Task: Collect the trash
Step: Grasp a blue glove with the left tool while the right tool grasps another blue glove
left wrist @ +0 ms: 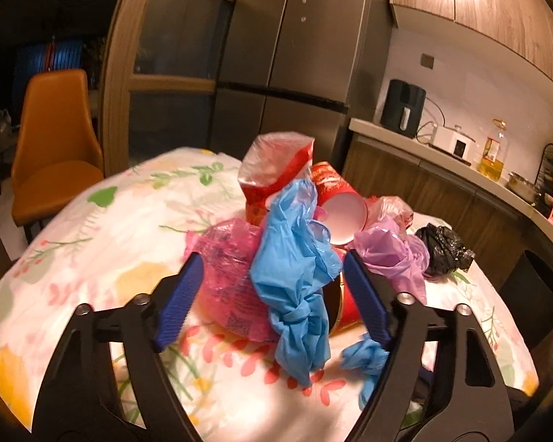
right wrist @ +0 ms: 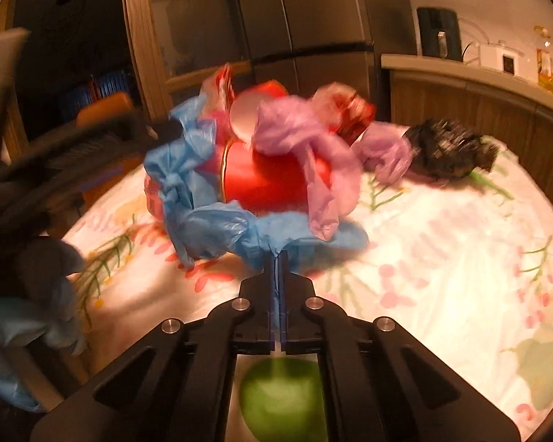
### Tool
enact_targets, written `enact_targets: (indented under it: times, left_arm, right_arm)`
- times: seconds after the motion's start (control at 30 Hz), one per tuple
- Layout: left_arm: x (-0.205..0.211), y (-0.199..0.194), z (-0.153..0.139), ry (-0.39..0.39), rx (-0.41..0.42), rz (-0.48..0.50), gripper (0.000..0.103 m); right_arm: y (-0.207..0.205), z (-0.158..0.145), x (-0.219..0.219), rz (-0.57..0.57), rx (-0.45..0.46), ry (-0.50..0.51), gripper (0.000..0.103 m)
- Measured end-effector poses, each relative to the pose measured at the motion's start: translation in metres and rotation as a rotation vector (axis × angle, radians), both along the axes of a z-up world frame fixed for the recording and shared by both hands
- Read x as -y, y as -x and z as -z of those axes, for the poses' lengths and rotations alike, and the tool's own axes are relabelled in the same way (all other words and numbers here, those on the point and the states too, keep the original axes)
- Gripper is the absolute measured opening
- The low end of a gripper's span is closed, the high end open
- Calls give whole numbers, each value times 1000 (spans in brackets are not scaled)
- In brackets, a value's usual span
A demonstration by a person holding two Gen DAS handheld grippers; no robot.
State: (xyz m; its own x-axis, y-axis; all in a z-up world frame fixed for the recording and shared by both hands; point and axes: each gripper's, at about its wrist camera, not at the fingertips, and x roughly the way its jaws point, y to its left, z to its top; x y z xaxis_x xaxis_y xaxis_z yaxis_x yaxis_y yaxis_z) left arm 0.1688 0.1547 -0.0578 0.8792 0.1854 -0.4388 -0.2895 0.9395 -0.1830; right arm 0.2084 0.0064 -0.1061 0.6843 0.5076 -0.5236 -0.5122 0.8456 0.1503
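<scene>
Blue bag [right wrist: 217, 228] pinched, right gripper [right wrist: 277, 258] view only

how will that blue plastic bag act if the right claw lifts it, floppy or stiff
Probably floppy: the blue plastic bag is thin, crumpled film, knotted in the middle, so it should sag from the right claw pinching its edge. Likely light too. It drapes over the red cup, which lies on its side, so lifting may drag or roll that cup.

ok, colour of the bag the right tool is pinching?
Light blue. The blue plastic bag shows best in the left wrist view, where there is less blur.
</scene>
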Motion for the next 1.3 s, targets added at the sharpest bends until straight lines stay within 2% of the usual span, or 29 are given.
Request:
enact_targets:
  times: [0.07, 0.23, 0.3, 0.4, 0.53, 0.8, 1.0, 1.3]
  left_arm:
    - [0, -7, 4, 6, -33, 16, 61]
    - [2, -15, 10, 21, -85, 42, 26]
    - [2, -12, 10, 33, -85, 52, 23]
    - [4, -8, 9, 46, -79, 66, 22]
    - [12, 1, 8, 25, -85, 76, 10]
    - [19, 42, -16, 40, -3, 54, 6]
    - [28, 58, -33, 30, 38, 67, 6]
    - [72, 62, -51, -1, 83, 164, 6]
  right_arm:
    - [6, -7, 10, 12, 18, -11, 2]
    - [15, -20, 33, 50, 39, -37, 2]
    - [18, -25, 42, 65, 47, -47, 1]
    - [23, -30, 50, 80, 56, -64, 1]
    - [28, -36, 59, 94, 72, -76, 1]
    - [43, -51, 79, 116, 109, -108, 1]
    - [52, -59, 96, 141, 133, -125, 1]
    - [59, -71, 125, 194, 171, -149, 1]
